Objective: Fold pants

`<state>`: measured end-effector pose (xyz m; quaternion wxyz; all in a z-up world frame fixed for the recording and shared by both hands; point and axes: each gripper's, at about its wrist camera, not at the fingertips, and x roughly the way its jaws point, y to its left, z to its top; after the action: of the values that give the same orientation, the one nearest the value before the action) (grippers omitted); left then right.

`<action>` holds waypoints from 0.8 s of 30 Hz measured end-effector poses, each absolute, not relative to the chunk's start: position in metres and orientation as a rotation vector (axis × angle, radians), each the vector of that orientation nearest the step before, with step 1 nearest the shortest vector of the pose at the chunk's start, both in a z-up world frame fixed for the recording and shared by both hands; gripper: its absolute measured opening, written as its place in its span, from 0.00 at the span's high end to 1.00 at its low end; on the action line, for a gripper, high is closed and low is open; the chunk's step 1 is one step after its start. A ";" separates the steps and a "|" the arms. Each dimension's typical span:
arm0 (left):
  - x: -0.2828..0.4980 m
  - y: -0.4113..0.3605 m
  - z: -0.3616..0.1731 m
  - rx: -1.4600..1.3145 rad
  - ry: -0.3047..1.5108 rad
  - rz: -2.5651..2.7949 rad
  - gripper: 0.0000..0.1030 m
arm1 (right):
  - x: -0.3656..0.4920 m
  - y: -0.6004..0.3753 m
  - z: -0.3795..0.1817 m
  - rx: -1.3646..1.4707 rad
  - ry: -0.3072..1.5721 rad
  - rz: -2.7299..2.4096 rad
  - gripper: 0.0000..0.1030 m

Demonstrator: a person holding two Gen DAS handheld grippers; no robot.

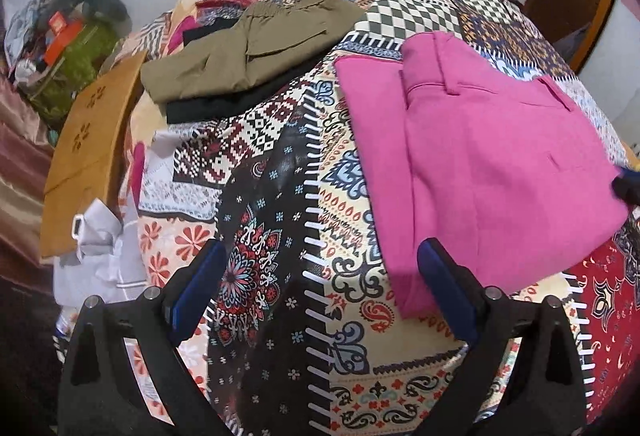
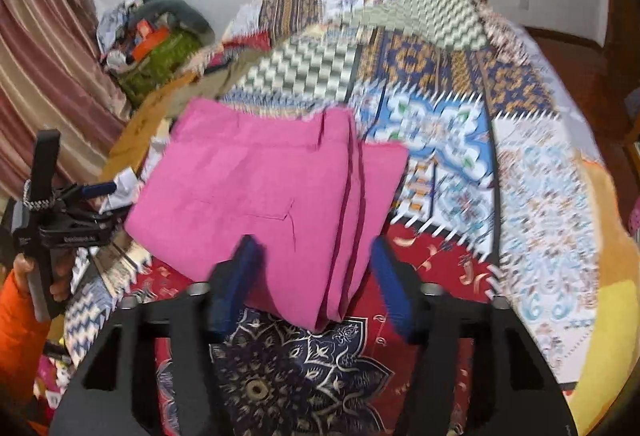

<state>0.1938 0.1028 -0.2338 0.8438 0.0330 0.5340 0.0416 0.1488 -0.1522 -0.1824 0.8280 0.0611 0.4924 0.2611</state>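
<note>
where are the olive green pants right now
In the left wrist view the olive green pants lie folded at the far left of the patchwork bedspread, on top of a black garment, left of the pink pants.

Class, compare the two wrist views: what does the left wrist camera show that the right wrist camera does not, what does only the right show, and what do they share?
Only the left view clearly shows the olive pants stacked on black clothing. Only the right view shows the left gripper from outside, held by an orange-sleeved arm. Both show the folded pink pants on the patterned bedspread, with open jaws in front.

home bedroom – patchwork bedspread (image 1: pixel 280 196), curtain (image 2: pixel 44 48)
</note>
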 end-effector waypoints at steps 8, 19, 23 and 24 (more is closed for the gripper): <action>0.185 0.118 -0.234 0.024 1.134 0.126 0.05 | 0.141 -0.158 -0.185 0.109 1.054 0.600 0.63; 0.218 0.099 -0.177 0.039 1.008 0.055 0.05 | 0.163 -0.164 -0.162 0.071 1.017 0.526 0.63; 0.245 0.084 -0.171 0.043 0.981 0.014 0.05 | 0.182 -0.156 -0.161 0.073 1.009 0.545 0.63; 0.253 0.078 -0.172 0.059 0.980 0.007 0.05 | 0.186 -0.153 -0.161 0.072 1.009 0.550 0.63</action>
<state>0.2533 0.0784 -0.1717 0.8820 0.0285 0.4704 0.0032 0.1861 -0.1535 -0.1611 0.8388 0.0338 0.4772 0.2600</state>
